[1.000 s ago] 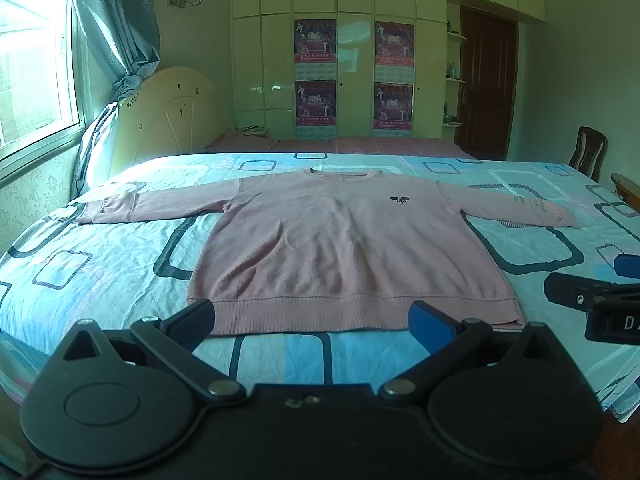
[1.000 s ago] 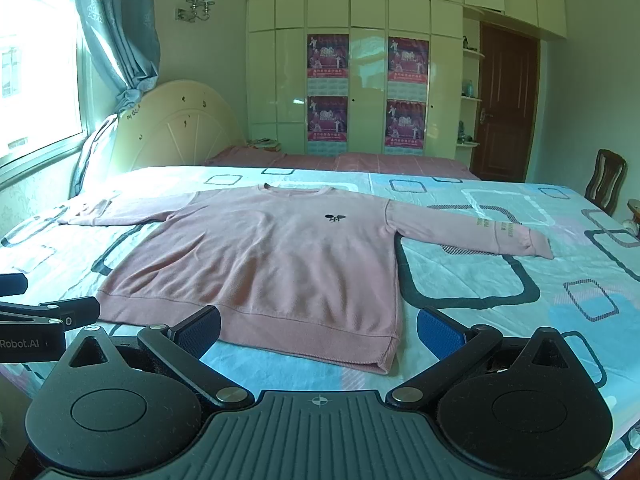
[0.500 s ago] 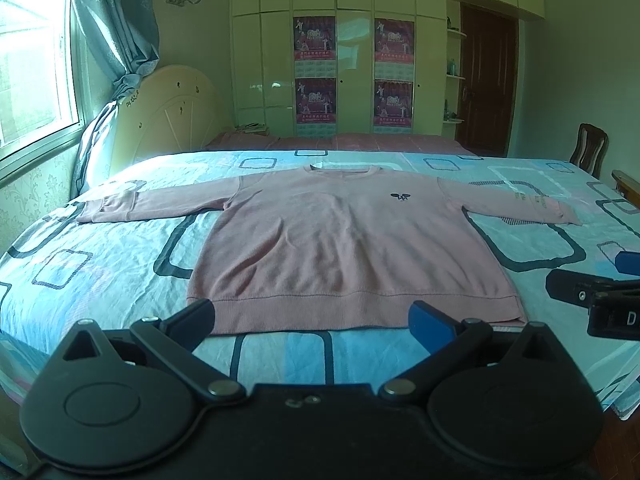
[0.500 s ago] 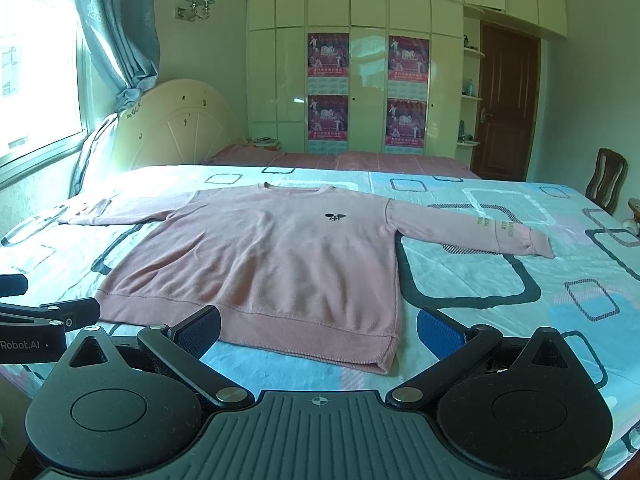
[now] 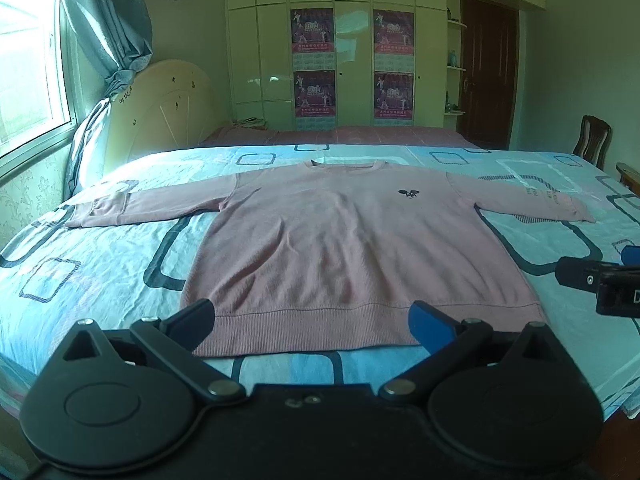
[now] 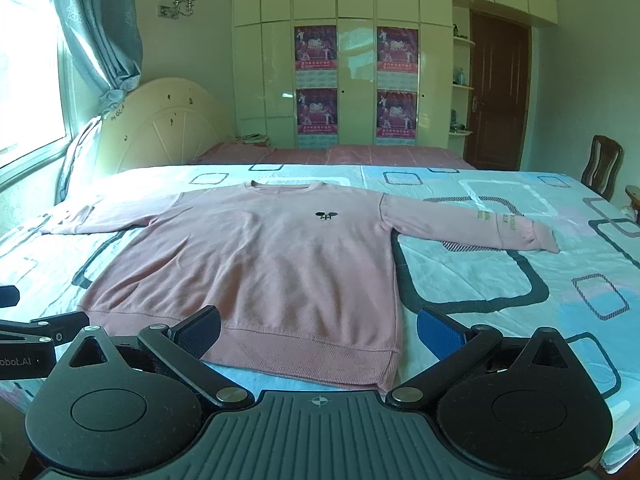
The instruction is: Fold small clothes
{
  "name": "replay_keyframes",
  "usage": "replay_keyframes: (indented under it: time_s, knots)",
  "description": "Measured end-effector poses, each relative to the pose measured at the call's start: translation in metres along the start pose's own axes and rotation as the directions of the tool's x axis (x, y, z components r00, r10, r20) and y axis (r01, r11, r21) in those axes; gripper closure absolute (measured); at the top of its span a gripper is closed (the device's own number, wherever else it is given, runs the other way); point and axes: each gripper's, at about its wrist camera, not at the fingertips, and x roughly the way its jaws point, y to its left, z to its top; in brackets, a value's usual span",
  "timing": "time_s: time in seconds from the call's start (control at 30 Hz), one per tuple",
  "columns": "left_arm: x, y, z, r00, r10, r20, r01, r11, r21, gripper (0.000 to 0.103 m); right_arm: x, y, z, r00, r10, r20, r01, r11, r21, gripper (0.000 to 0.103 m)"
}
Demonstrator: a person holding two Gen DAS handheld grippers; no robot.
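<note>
A pink long-sleeved sweatshirt lies flat and face up on the bed, sleeves spread to both sides, a small dark logo on the chest. It also shows in the right wrist view. My left gripper is open and empty, just in front of the hem near its middle. My right gripper is open and empty, in front of the hem's right corner. The right gripper's side shows at the right edge of the left wrist view.
The bed has a light blue sheet with dark rounded-square patterns. A cream headboard and window are at the left. A wardrobe with posters, a door and a wooden chair stand behind.
Both grippers have risen and eased slightly toward the sweatshirt hem; the view shifts only a little. The sweatshirt has not moved.
</note>
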Motion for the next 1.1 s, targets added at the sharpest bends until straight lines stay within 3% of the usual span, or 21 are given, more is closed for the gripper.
replay_keyframes:
  time_s: [0.27, 0.47, 0.7, 0.9, 1.1]
  knots:
    - [0.051, 0.02, 0.016, 0.997, -0.064, 0.045, 0.07, 0.987, -0.147, 0.001, 0.05, -0.016, 0.018, 0.998, -0.055, -0.023, 0.056, 0.997, 0.044, 0.0]
    - [0.099, 0.018, 0.05, 0.997, -0.076, -0.011, 0.076, 0.997, -0.009, 0.001, 0.092, -0.02, 0.047, 0.995, -0.097, -0.018, 0.099, 0.992, 0.078, 0.0]
    - [0.141, 0.023, 0.08, 0.991, -0.125, -0.037, 0.128, 0.99, 0.064, 0.001, 0.131, -0.019, 0.078, 0.992, -0.124, -0.009, 0.124, 0.983, 0.138, 0.0]
    - [0.173, 0.016, 0.099, 0.985, -0.171, -0.033, 0.173, 0.983, 0.055, 0.001, 0.147, -0.034, 0.096, 0.986, -0.167, 0.009, 0.164, 0.975, 0.152, 0.0]
    - [0.209, 0.0, 0.11, 0.964, -0.257, -0.063, 0.255, 0.966, -0.044, 0.001, 0.166, -0.1, 0.105, 0.974, -0.226, 0.001, 0.218, 0.94, 0.263, 0.0]
